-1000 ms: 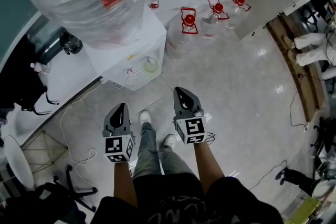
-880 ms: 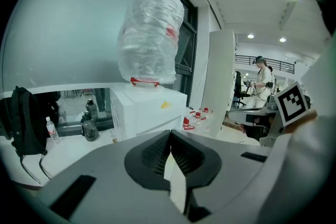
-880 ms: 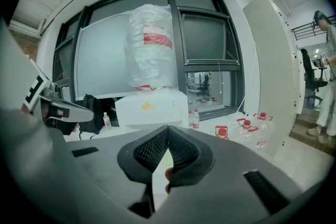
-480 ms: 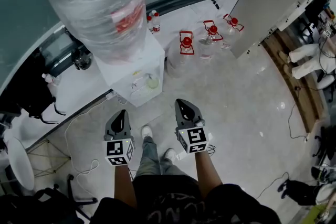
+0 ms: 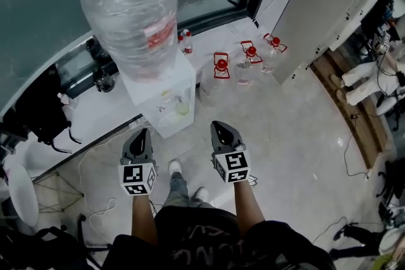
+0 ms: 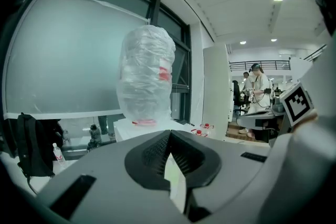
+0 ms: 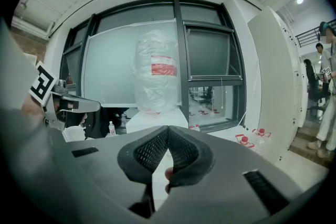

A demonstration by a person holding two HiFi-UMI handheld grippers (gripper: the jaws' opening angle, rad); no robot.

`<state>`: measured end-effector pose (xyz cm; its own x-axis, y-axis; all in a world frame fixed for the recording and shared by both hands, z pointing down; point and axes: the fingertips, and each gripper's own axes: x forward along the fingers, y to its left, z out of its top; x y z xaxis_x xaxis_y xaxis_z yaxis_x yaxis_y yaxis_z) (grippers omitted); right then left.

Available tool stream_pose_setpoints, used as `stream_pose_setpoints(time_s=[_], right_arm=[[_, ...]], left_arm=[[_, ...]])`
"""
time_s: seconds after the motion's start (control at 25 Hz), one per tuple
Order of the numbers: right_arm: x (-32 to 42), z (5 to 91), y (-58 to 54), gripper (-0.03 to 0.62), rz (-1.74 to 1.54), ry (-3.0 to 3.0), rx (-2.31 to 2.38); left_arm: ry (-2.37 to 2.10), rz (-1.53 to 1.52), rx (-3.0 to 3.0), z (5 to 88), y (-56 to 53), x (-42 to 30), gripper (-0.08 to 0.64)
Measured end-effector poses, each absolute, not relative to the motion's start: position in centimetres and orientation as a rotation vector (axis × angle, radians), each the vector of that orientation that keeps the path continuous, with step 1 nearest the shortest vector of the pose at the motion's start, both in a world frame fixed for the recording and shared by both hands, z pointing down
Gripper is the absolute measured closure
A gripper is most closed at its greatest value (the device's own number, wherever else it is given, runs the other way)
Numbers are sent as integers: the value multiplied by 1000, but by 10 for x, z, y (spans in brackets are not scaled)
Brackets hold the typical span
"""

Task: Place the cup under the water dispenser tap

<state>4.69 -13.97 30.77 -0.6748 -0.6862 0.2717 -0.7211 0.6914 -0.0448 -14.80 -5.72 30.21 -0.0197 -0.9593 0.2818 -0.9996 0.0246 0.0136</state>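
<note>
A white water dispenser [image 5: 166, 93] stands ahead of me, topped by a big plastic-wrapped bottle [image 5: 134, 6]. A pale green cup [image 5: 183, 108] sits in the dispenser's front recess, below the taps. My left gripper [image 5: 143, 132] and right gripper [image 5: 218, 126] hover side by side in front of the dispenser, well short of it, both shut and holding nothing. In the left gripper view the left gripper [image 6: 169, 132] points at the bottle [image 6: 146, 78]. The right gripper [image 7: 168, 128] faces the bottle [image 7: 156, 73] too. The cup is hidden in both gripper views.
Several clear jugs with red caps [image 5: 221, 66] stand on the floor right of the dispenser, beside a grey partition [image 5: 323, 3]. A black bag [image 5: 38, 112] hangs at the left by the window ledge. Cables [image 5: 95, 155] trail over the floor. People [image 5: 364, 73] stand at the far right.
Both grippers have risen together, still shut. The head view has pulled up and back, so the dispenser and bottle look smaller and farther off.
</note>
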Motion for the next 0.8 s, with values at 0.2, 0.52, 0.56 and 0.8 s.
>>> stream_pose_setpoints(time_s=[0.2, 0.52, 0.56, 0.8], right_arm=[[55, 286, -129, 578, 133, -2688, 1104], [55, 265, -114, 578, 66, -2716, 1087], [54, 262, -113, 578, 57, -2719, 1087], [59, 252, -105, 578, 33, -2721, 1094]], left_arm=[[-2098, 224, 2069, 274, -50, -140, 546], [-2092, 203, 2130, 254, -40, -129, 546], [-2092, 208, 2133, 252, -40, -128, 546], [-2092, 187, 2156, 239, -31, -124, 546]])
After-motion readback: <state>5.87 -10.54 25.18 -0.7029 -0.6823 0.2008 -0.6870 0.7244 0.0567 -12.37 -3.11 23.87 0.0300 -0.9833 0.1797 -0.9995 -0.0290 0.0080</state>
